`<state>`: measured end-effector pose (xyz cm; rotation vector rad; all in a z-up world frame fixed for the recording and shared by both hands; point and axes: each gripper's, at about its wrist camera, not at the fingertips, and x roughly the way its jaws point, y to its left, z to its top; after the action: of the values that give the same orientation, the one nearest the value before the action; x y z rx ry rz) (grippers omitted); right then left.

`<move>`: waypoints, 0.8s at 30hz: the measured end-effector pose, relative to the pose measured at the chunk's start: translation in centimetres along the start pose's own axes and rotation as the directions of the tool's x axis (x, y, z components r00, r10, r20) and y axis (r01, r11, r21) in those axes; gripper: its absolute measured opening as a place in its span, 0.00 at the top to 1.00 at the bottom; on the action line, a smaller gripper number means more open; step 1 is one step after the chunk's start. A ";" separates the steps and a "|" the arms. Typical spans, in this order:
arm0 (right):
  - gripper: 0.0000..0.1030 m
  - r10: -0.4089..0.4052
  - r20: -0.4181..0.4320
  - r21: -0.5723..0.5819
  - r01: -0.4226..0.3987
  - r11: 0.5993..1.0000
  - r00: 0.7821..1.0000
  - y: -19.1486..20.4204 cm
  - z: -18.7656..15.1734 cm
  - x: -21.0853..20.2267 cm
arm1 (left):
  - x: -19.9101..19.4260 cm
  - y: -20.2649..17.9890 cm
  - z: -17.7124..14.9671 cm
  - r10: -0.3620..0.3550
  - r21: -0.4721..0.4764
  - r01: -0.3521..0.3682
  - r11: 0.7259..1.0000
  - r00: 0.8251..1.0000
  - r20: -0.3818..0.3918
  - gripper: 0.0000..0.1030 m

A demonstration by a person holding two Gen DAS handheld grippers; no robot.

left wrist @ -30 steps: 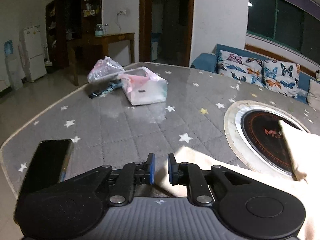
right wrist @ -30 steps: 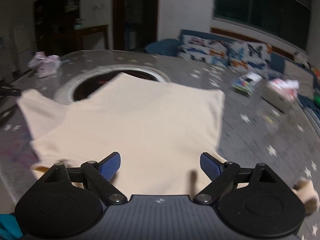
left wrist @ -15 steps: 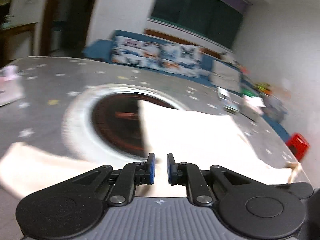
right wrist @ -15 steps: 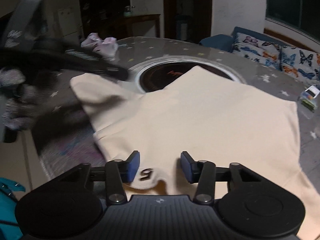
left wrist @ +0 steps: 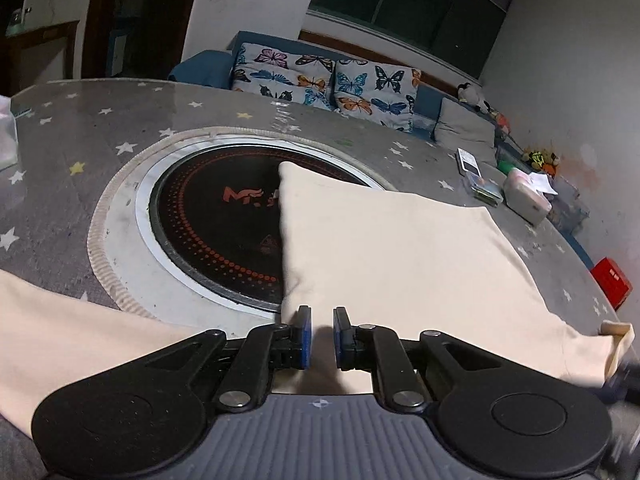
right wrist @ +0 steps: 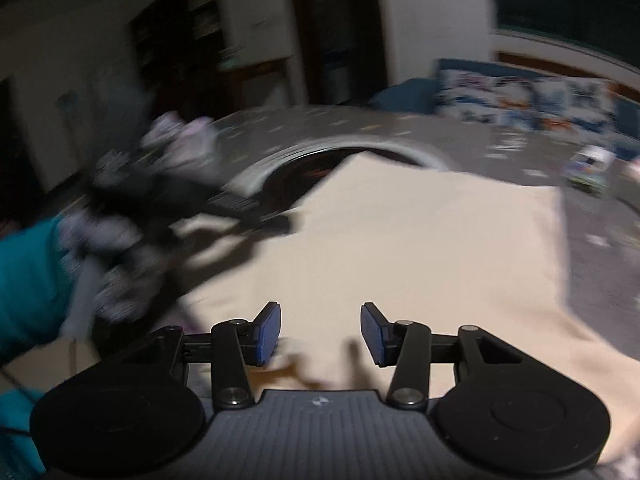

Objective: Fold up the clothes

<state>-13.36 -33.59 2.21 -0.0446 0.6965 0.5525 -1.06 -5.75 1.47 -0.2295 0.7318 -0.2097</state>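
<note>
Blurring hides the right view's left side. The cream garment (left wrist: 400, 256) lies flat on the star-patterned table (left wrist: 80, 128), overlapping the round cooktop (left wrist: 212, 216). Left gripper (left wrist: 318, 336) fingers nearly together, nothing clamped; right gripper (right wrist: 320, 332) fingers apart above cloth.

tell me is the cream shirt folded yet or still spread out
Mostly spread: the cream shirt lies flat across the table, partly covering the round cooktop. No fold shows.
</note>
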 end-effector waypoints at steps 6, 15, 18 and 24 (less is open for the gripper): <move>0.50 -0.291 0.021 0.168 0.284 0.944 0.956 -7.2 -1.2 -3.2 | 0.2 -0.4 0.1 0.005 0.019 -0.005 1.000 1.000 -0.003 0.86; 0.48 -0.602 -0.109 0.310 0.602 0.736 0.791 -12.6 -5.7 -7.4 | 0.3 -0.4 -0.1 0.005 0.028 -0.005 1.000 1.000 0.000 0.86; 0.48 -0.639 -0.126 0.358 0.636 0.684 0.758 -13.2 -7.0 -8.8 | 0.3 -0.4 0.0 0.004 0.034 -0.004 0.999 1.000 -0.002 0.85; 0.44 -0.628 -0.069 0.310 0.615 0.725 0.775 -13.0 -5.6 -8.8 | 0.3 -0.5 0.0 0.008 0.036 -0.008 0.999 1.000 -0.002 0.85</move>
<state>-15.81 -50.04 1.55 0.0341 0.6735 -0.2197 -0.91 -6.35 1.37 -0.1917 0.7303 -0.2152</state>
